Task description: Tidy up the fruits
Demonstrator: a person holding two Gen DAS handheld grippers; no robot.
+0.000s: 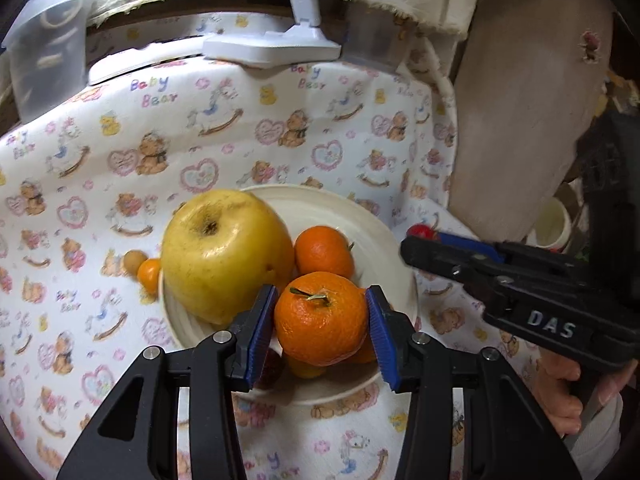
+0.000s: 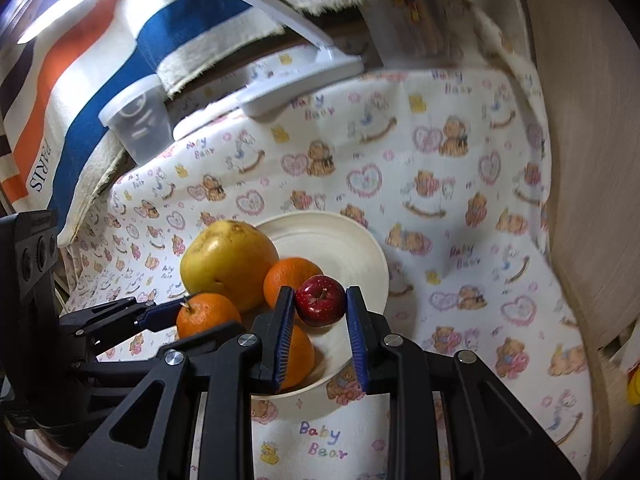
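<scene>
wrinkled orange mandarin (image 1: 321,318), green stem, over plate (image 1: 384,228).

Printed cotton-like cloth (image 1: 280,152), matt; cream bowl (image 2: 360,248), smooth, satin; yellow apple (image 1: 224,252), waxy sheen; mandarin (image 1: 322,320), pebbled peel; red apple (image 2: 320,300), glossy; clear plastic tub (image 1: 48,48), frosted.

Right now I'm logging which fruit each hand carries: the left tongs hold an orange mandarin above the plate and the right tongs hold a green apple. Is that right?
Not quite. The right tongs hold a small red apple, not a green one, as the right wrist view shows. The rest stands: the left tongs hold an orange mandarin above the plate.
</scene>
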